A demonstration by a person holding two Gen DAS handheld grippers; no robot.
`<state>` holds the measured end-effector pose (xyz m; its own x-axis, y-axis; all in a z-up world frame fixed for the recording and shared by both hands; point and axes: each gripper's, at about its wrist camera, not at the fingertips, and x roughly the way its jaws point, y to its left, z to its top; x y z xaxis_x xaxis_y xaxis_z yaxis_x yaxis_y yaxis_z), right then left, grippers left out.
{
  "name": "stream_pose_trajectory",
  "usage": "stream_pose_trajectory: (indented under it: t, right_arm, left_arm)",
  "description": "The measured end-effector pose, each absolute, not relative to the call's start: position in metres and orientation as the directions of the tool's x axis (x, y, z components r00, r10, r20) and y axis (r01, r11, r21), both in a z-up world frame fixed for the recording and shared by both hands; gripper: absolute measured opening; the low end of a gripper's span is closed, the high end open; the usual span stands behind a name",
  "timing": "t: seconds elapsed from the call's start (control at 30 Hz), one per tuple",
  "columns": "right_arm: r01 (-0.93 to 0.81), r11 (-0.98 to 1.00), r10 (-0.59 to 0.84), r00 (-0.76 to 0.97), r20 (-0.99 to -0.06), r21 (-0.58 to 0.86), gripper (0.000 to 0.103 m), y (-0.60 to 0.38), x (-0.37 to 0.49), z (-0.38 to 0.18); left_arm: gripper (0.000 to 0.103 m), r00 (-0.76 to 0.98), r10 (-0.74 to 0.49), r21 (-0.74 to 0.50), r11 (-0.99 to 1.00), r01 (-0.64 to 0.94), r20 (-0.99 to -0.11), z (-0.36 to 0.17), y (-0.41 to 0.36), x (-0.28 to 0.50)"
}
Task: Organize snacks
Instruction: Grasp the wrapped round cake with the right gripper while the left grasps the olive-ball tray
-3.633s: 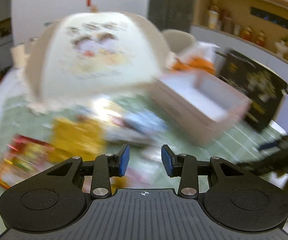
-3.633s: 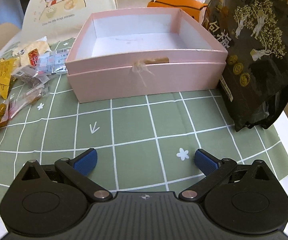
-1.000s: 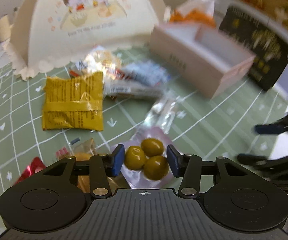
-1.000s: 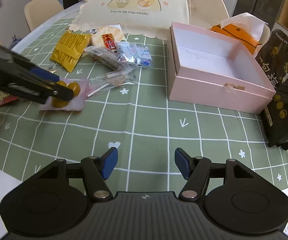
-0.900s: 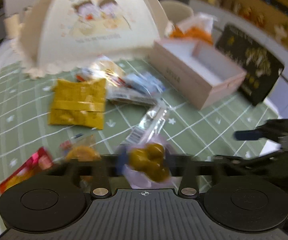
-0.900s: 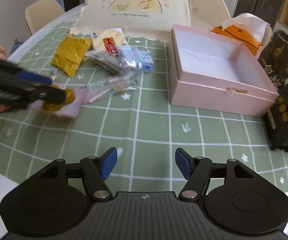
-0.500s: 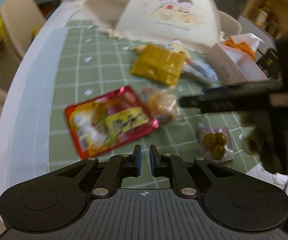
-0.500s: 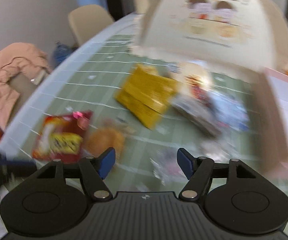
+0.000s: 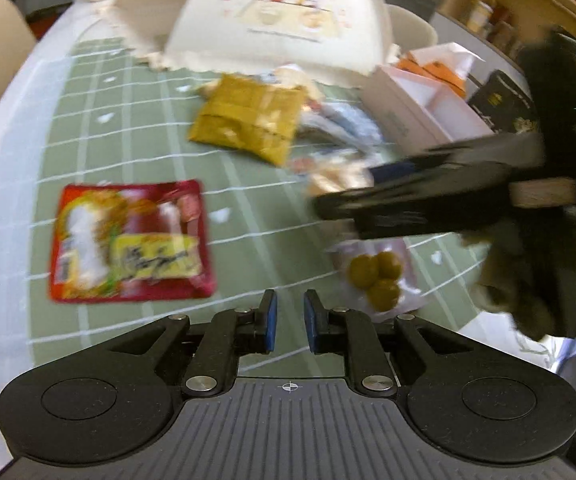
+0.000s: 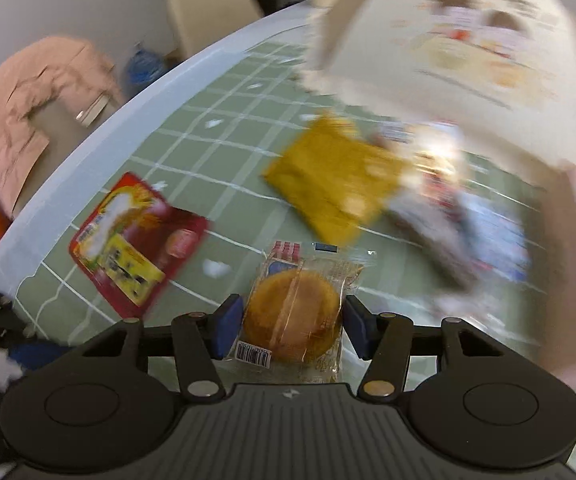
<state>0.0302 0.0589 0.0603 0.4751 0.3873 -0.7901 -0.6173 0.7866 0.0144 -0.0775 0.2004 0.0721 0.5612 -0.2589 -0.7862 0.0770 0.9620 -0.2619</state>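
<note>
Snacks lie on a green grid tablecloth. My right gripper (image 10: 292,326) is open, its jaws on either side of a wrapped round cake (image 10: 293,312) without visibly pressing it. It shows in the left wrist view as a dark arm (image 9: 427,200) over the cake. My left gripper (image 9: 287,322) is nearly shut with a small gap and holds nothing. A clear pack of green plums (image 9: 377,276) lies just right of it. A red packet (image 9: 128,238) (image 10: 136,240) and a yellow packet (image 9: 250,116) (image 10: 333,178) lie nearby. The pink box (image 9: 419,108) stands far right.
A cream mesh food cover (image 9: 284,20) (image 10: 467,52) stands at the back. A black bag (image 9: 501,106) and an orange tissue box (image 9: 433,68) are beside the pink box. Several small packets (image 10: 467,228) lie by the yellow one. Chairs (image 10: 208,12) stand past the table edge.
My left gripper let go of the plum pack, drew back and closed to a narrow gap. My right gripper swung left across the table and now straddles the wrapped cake.
</note>
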Motion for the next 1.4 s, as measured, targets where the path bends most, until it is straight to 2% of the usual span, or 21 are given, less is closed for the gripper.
stream_pose_trajectory:
  t: [0.13,0.23,0.3,0.37,0.5,0.53,0.57,0.6,0.67,0.73,0.77,0.87,0.93,1.0,1.17,1.27,1.3,1.33,1.4]
  right_arm:
    - [-0.514,0.857,0.301,0.541,-0.785,-0.025,0.055,-0.010,0.015,0.063]
    - [-0.426,0.901,0.196,0.570,-0.798,-0.083,0.055,-0.049,0.006,0.047]
    - [-0.373,0.925,0.161,0.553,-0.817,-0.070,0.055,-0.071,0.004,0.036]
    - [-0.338,0.940,0.150,0.545,-0.825,-0.052,0.055,-0.088,0.000,0.030]
    - [-0.333,0.942,0.156,0.567,-0.809,-0.052,0.055,-0.111,-0.009,0.027]
    - [-0.344,0.937,0.165,0.573,-0.803,-0.054,0.055,-0.116,-0.011,0.026]
    - [-0.355,0.933,0.175,0.578,-0.797,-0.053,0.057,-0.119,-0.011,0.025]
    - [-0.365,0.929,0.185,0.584,-0.791,-0.052,0.062,-0.121,-0.012,0.022]
    - [-0.377,0.925,0.201,0.603,-0.772,-0.054,0.070,-0.127,-0.014,0.017]
    - [-0.374,0.926,0.213,0.613,-0.761,-0.042,0.072,-0.132,-0.014,0.011]
    - [-0.369,0.929,0.218,0.606,-0.765,-0.027,0.072,-0.134,-0.013,0.010]
    - [-0.363,0.932,0.236,0.589,-0.773,0.009,0.077,-0.137,-0.011,0.006]
    - [-0.365,0.931,0.237,0.587,-0.774,0.008,0.088,-0.139,-0.010,0.003]
    - [-0.342,0.940,0.225,0.594,-0.772,0.010,0.103,-0.142,-0.010,-0.003]
    - [-0.294,0.956,0.205,0.639,-0.742,0.011,0.103,-0.143,-0.018,-0.008]
    - [-0.330,0.944,0.220,0.605,-0.765,0.010,0.103,-0.142,-0.011,-0.005]
    - [-0.361,0.933,0.239,0.585,-0.775,0.015,0.097,-0.140,-0.007,-0.002]
    - [-0.372,0.928,0.245,0.588,-0.771,0.012,0.091,-0.140,-0.006,0.001]
    - [-0.408,0.913,0.266,0.583,-0.768,0.006,0.063,-0.138,-0.006,0.006]
  left_arm:
    - [0.018,0.550,-0.271,-0.221,0.963,0.157,-0.790,0.072,0.160,-0.061]
    - [0.019,0.534,-0.240,-0.162,0.968,0.190,-0.811,0.064,0.126,-0.050]
    - [0.022,0.526,-0.209,-0.124,0.973,0.193,-0.824,0.059,0.110,-0.047]
    - [0.022,0.517,-0.152,-0.065,0.981,0.183,-0.842,0.052,0.095,-0.046]
    - [0.024,0.545,-0.107,-0.034,0.989,0.143,-0.831,0.046,0.080,-0.049]
    - [0.027,0.541,-0.109,-0.039,0.989,0.140,-0.834,0.044,0.076,-0.048]
    - [0.035,0.547,-0.099,-0.028,0.990,0.136,-0.831,0.041,0.072,-0.048]
    - [0.042,0.569,-0.090,-0.010,0.990,0.142,-0.817,0.039,0.066,-0.050]
    - [0.046,0.595,-0.075,0.011,0.990,0.140,-0.800,0.036,0.059,-0.052]
    - [0.046,0.595,-0.048,0.011,0.995,0.095,-0.802,0.032,0.059,-0.048]
    - [0.051,0.591,-0.040,-0.001,0.998,0.066,-0.806,0.030,0.061,-0.045]
    - [0.051,0.574,-0.036,-0.043,0.999,0.003,-0.818,0.030,0.065,-0.035]
    - [0.050,0.572,-0.038,-0.058,0.998,-0.018,-0.820,0.029,0.067,-0.030]
    - [0.050,0.577,-0.036,-0.068,0.997,-0.034,-0.816,0.029,0.067,-0.029]
    - [0.050,0.623,-0.007,-0.044,0.998,-0.045,-0.783,0.026,0.061,-0.041]
    - [0.048,0.639,0.015,-0.025,0.998,-0.053,-0.769,0.026,0.057,-0.043]
    - [0.038,0.644,0.025,-0.021,0.998,-0.064,-0.765,0.026,0.057,-0.044]
    - [0.034,0.651,0.036,-0.015,0.997,-0.072,-0.759,0.026,0.057,-0.046]
    - [0.033,0.656,0.032,-0.012,0.998,-0.063,-0.754,0.027,0.057,-0.047]
